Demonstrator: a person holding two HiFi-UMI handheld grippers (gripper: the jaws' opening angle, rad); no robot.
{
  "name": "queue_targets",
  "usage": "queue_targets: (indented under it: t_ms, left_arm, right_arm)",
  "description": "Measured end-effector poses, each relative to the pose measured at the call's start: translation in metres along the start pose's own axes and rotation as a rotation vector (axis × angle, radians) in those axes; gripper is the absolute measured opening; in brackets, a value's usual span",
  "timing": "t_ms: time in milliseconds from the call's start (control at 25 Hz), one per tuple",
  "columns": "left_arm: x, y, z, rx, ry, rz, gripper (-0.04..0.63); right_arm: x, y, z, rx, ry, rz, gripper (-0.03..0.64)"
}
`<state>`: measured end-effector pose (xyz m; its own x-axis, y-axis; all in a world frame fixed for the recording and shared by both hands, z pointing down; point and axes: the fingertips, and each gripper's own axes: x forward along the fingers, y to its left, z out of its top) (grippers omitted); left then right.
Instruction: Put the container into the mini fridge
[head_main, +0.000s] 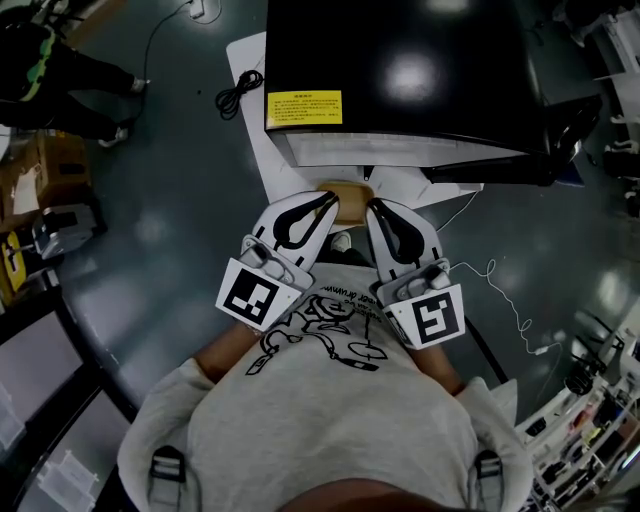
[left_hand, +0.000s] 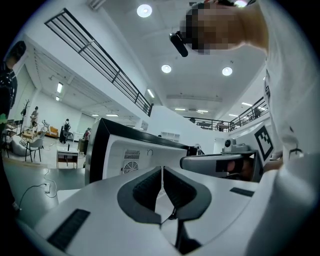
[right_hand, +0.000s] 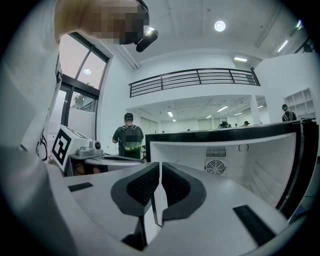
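Facing the open mini fridge (right_hand: 225, 155) just ahead, we hold left tool (left_hand: 162, 172) and right tool (right_hand: 160, 167) closed, empty; container placement looks pending.

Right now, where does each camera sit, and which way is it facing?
Head view: on the person's head, facing steeply down at the mini fridge; grey shirt, left claw and right claw show.
Left gripper view: on the left claw, looking along its shut jaws into the fridge; right claw at right.
Right gripper view: on the right claw, along its shut jaws into the fridge; left claw at left.
Shared: both gripper views show the fan vent.
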<state>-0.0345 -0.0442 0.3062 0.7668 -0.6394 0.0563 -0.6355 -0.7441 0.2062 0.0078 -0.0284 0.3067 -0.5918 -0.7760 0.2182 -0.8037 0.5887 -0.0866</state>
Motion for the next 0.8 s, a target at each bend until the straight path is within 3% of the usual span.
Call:
queue_targets:
  t_ms: [640, 800]
  left_arm:
    - [-0.001, -0.006, -0.038, -0.012, 0.103, 0.042, 0.029]
    - [-0.001, -0.007, -0.051, -0.014, 0.129, 0.04, 0.031]
  right_arm:
    - [-0.013, -0.016, -0.04, 0.023, 0.075, 0.011, 0.038]
    - [-0.009, -0.023, -0.039, 0.011, 0.053, -0.013, 0.038]
